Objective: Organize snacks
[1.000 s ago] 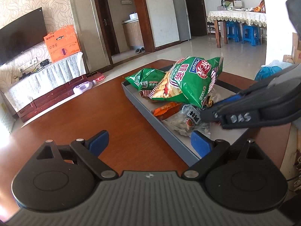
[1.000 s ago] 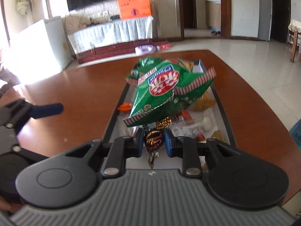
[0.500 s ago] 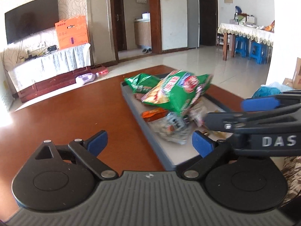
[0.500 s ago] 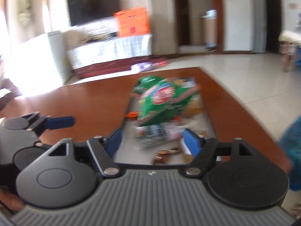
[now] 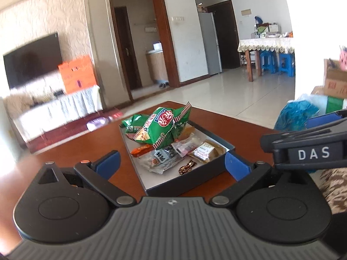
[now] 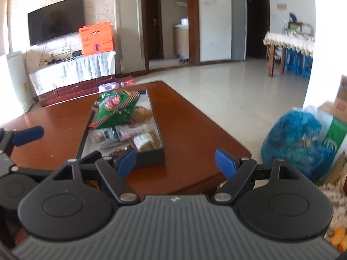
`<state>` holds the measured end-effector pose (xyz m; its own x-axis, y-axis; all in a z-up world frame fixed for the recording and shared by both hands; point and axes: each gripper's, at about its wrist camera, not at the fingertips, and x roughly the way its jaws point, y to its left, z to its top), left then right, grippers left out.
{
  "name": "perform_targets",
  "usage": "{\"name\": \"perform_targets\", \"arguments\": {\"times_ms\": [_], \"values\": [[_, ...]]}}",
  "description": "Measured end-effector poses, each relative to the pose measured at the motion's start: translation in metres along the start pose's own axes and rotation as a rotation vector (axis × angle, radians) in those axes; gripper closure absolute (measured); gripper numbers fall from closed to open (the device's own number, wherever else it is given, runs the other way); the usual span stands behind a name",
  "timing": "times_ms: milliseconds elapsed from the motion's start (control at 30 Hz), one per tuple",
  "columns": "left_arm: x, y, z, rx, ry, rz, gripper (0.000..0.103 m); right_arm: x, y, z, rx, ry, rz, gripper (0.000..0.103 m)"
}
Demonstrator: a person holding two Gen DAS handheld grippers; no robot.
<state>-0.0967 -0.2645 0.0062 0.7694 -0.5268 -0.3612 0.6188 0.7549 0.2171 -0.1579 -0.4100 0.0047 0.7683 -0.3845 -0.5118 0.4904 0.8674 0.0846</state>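
Both units are released and carry nothing: the left hand-held gripper (image 5: 171, 163) has its blue pads spread wide above the near end of the tray, and the right hand-held gripper (image 6: 175, 162) is equally spread, positioned above the near worktop (image 6: 190, 134) edge, beside the tray's near right corner. The dark-walled tray (image 5: 195, 178) lies lengthwise on the worktop, running away from the cameras. Nearest inside it is a small gold-and-brown wrapped candy (image 5: 187, 166), loose on the tray floor. Just beyond are a clear packet with dark print (image 5: 159, 158), a tan pouch with a white label (image 5: 207, 150) and an orange packet (image 5: 141, 150). Farther back, a large green chip bag (image 5: 163, 130) rests on top of the other snacks, tilted. Risk assessment: the inflated bag appears unstable and may slide or tip over the low wall if a neighbouring packet is pulled. The candy is small; a wide approach may push it along rather than capture it.
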Motion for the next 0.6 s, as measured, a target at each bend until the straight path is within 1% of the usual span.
{"name": "perform_targets", "arguments": {"times_ms": [67,133,167,233,267,333,400,500,600], "values": [[-0.006,-0.006,-0.001,0.014,-0.005,0.032,0.000,0.002,-0.002,-0.002,0.011,0.016,-0.004,0.021],[-0.009,-0.004,0.000,-0.001,0.014,0.037,0.000,0.003,-0.001,-0.003,0.008,0.015,-0.010,0.021],[-0.008,0.000,0.001,-0.016,0.042,0.025,0.000,0.002,-0.001,-0.003,0.005,0.013,-0.014,0.021],[-0.002,0.009,0.003,-0.060,0.119,-0.025,0.000,0.003,0.001,-0.004,-0.006,0.018,-0.025,0.021],[0.000,0.015,0.003,-0.090,0.137,-0.044,0.000,0.002,0.002,-0.004,-0.008,0.018,-0.032,0.021],[0.000,0.023,0.001,-0.118,0.142,-0.044,0.000,0.000,0.001,-0.004,0.002,0.007,-0.050,0.021],[-0.002,0.025,-0.001,-0.105,0.141,-0.026,0.000,0.002,0.001,-0.003,0.008,0.018,-0.052,0.021],[-0.005,0.026,-0.003,-0.082,0.140,-0.001,0.000,0.003,0.005,-0.004,-0.015,0.038,-0.041,0.021],[-0.008,0.032,-0.004,-0.097,0.134,0.017,0.000,-0.004,0.008,-0.006,-0.030,0.009,-0.039,0.021]]}}
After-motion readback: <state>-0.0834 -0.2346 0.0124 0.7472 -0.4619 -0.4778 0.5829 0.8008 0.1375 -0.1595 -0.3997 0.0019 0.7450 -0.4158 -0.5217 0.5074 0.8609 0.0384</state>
